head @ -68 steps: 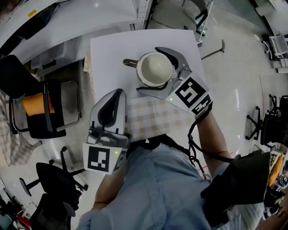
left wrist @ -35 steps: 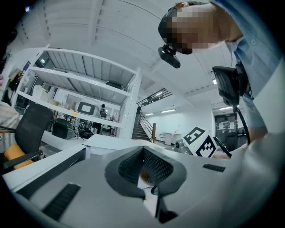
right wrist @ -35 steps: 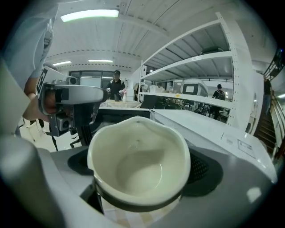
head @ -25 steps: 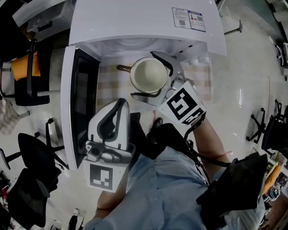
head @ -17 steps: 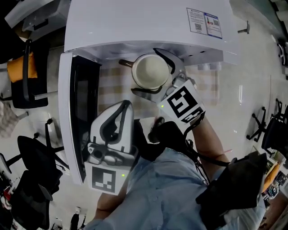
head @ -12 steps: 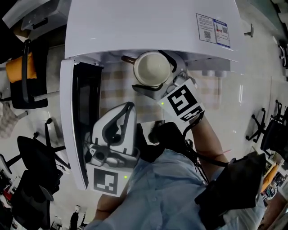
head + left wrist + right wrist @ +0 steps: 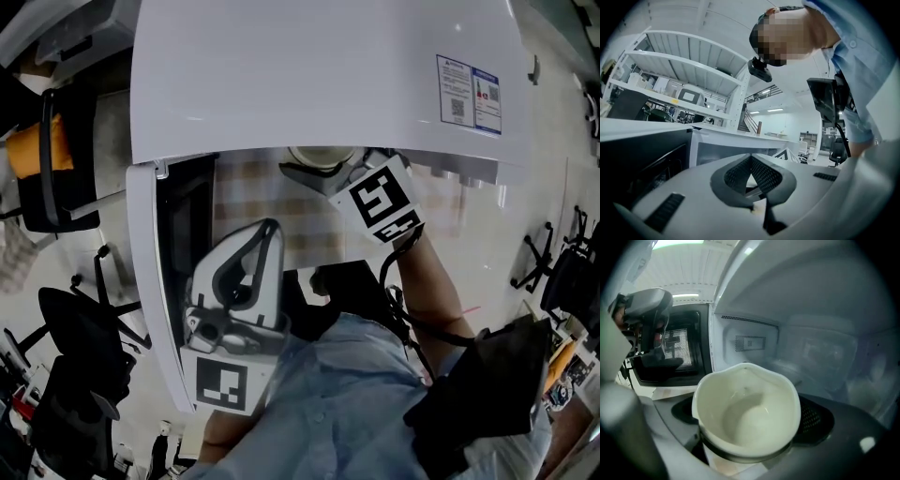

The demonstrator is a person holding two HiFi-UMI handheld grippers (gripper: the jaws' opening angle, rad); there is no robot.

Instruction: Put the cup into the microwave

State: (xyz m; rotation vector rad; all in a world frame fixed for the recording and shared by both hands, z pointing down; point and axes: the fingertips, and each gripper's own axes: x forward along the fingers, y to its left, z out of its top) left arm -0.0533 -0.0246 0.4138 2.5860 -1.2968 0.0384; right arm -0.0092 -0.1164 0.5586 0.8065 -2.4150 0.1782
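In the head view the roof of the microwave covers nearly all of the cup — only a strip of rim shows at its front edge. The jaw tips of the right gripper go under it too. The sticker print is too small to read.

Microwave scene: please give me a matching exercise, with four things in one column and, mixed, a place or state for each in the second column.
Things:
1. cup
2. left gripper
3. door
4. sticker

Place or state:
a. swung open, at the left in the head view
b. on top of the microwave, right side
c. cream, empty, held between jaws
d. shut, holding nothing

Pairs: 1-c, 2-d, 3-a, 4-b
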